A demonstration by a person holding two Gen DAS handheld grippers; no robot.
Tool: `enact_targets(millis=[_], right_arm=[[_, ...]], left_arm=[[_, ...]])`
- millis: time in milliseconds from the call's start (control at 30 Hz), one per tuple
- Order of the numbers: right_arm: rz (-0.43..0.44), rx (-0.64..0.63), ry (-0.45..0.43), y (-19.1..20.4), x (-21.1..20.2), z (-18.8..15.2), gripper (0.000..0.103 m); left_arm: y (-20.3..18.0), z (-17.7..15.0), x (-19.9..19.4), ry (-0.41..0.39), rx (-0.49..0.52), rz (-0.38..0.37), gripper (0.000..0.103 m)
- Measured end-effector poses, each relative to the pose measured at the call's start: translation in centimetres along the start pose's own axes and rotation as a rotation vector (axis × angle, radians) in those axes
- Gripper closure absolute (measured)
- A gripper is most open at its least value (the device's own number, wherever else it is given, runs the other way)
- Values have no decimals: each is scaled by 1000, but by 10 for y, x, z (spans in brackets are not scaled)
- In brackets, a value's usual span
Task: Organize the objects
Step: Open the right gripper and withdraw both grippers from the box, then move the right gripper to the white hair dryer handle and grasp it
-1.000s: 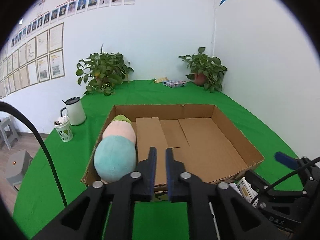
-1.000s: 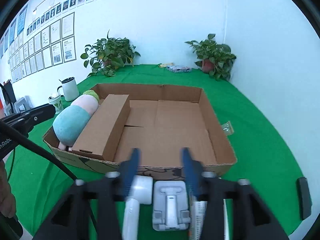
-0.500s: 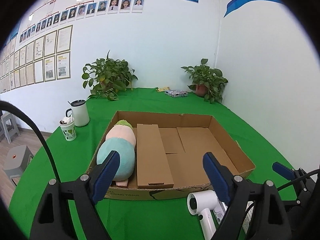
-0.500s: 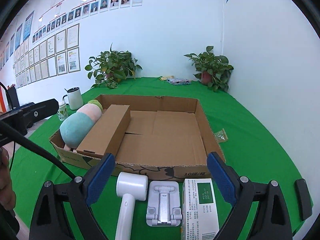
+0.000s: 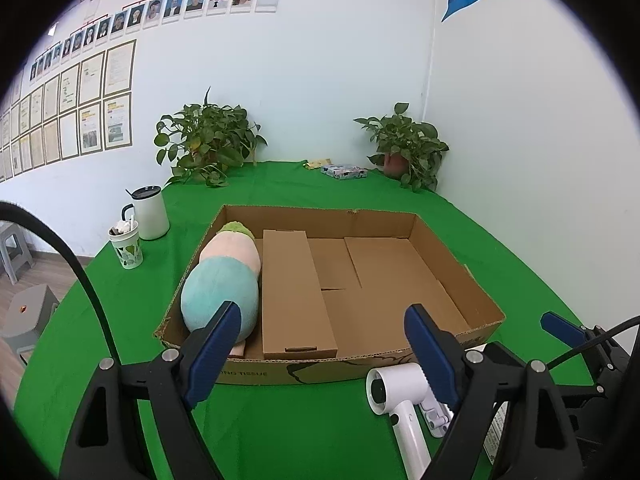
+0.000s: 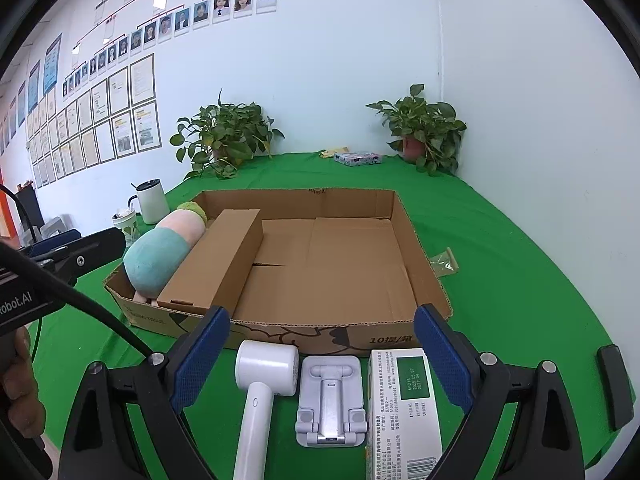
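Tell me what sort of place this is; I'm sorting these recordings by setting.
Probably an office or workplace room, not a home. Rows of staff portraits and framed certificates line the wall, and the work surface is a table under green cloth with potted plants in the corner.

White walls (image 5: 328, 80) meet in a corner at 1 o'clock — framed certificates (image 6: 120, 120) at 10 o'clock, grey stools (image 5: 24, 312) on wooden floor (image 5: 44, 276).
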State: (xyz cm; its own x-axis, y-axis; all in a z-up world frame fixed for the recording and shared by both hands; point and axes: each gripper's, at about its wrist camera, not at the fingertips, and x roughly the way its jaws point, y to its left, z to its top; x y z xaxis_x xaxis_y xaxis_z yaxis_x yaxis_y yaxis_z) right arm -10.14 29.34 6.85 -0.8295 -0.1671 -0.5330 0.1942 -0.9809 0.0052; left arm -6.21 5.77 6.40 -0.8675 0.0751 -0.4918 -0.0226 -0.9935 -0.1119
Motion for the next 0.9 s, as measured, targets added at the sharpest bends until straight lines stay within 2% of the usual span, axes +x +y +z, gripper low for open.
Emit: enact_targets(millis=[267, 467, 500, 633, 800, 900], right_arm=[[18, -11, 28, 8, 5, -5, 9], [27, -27, 50, 15, 9, -10, 9], [29, -27, 57, 16, 9, -11, 9], [46, -46, 83, 17, 10, -22, 9], [186, -44, 206, 19, 17, -56, 10], [173, -66, 269, 27, 30, -75, 14]], left_arm=[[4, -7, 3, 26, -1, 6, 23], [7, -13, 9, 74, -9, -25, 34], [7, -14, 11, 92, -7, -33, 39], [8, -21, 17, 139, -10, -67, 40], [13, -36, 31, 230, 2, -103, 40], [17, -48, 38, 277, -7, -118, 40]])
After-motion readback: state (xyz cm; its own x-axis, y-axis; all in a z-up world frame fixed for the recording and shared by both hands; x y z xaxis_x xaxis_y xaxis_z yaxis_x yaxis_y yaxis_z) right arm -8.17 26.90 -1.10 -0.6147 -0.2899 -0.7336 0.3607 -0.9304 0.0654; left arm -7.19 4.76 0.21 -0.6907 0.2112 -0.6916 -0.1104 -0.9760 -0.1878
